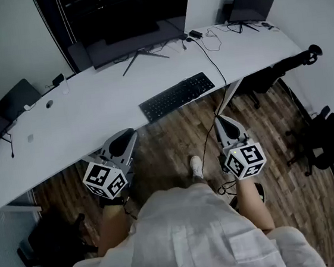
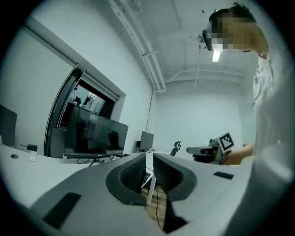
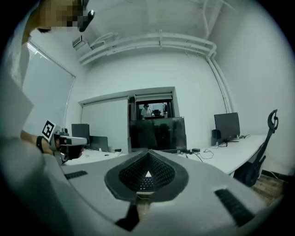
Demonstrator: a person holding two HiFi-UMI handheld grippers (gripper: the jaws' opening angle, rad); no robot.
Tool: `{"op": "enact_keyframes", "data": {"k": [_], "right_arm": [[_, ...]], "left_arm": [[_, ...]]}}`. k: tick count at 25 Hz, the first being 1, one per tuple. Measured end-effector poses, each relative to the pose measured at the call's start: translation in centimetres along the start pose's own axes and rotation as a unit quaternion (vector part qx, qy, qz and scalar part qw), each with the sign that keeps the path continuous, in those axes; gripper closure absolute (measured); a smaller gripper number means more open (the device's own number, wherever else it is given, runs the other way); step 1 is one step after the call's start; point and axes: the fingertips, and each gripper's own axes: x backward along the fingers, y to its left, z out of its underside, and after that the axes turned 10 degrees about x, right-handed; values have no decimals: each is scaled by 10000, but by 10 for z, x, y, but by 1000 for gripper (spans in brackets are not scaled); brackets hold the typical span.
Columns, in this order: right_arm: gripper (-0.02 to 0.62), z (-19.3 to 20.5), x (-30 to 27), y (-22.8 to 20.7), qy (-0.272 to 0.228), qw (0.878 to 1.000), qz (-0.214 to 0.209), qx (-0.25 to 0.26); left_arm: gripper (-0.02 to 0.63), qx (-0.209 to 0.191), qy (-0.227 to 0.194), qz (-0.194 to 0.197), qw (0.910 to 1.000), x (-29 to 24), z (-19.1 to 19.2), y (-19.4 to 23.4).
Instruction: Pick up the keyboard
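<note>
Under a white ceiling with pipes, in a white-walled office, a long white desk (image 1: 81,118) runs across the head view over a wood-plank floor (image 1: 168,142); a wide dark monitor (image 1: 136,22) stands at the back of the desk, a smaller screen (image 1: 250,3) stands towards its right end, and two more dark screens (image 1: 0,113) sit at its left end; a black cable (image 1: 205,50) trails from the back of the desk over its front edge to the floor; black office chairs (image 1: 329,138) stand on the right. The black keyboard (image 1: 176,96) lies flat on the desk near its front edge, ahead of the two grippers and apart from both. The left gripper (image 1: 128,133) is held level below the desk edge; its fingers (image 2: 133,173) are drawn in to a thin slit, with nothing between them and nothing touched. The right gripper (image 1: 220,118) is also level, out over the floor; its fingers (image 3: 138,173) are pressed together at the tips and hold nothing.
</note>
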Motion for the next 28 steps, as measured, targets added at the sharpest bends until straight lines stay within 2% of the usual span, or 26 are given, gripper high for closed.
{"op": "enact_keyframes", "data": {"k": [11, 16, 18, 20, 24, 25, 28], "right_arm": [[595, -4, -16, -2, -33, 9997, -207, 151], [592, -1, -23, -9, -105, 9990, -399, -198], [578, 10, -29, -14, 39, 9986, -473, -254], [494, 24, -38, -16, 250, 9974, -615, -277], [455, 50, -58, -31, 614, 9938, -870, -313], [439, 56, -65, -37, 693, 9926, -922, -366], [402, 79, -86, -57, 932, 9883, -1031, -634]], "left_arm": [[558, 41, -35, -36, 10000, -10, 1, 3], [558, -128, 96, -119, 9998, -19, 8, 7], [558, -182, 259, -149, 9994, -26, 17, 11], [558, -212, 507, -204, 9983, -32, 31, 19], [557, -214, 1132, -208, 9931, -54, 63, 35], [548, -176, 1261, -224, 9916, -61, 70, 40], [451, 118, 1599, -461, 9860, -79, 95, 59]]}}
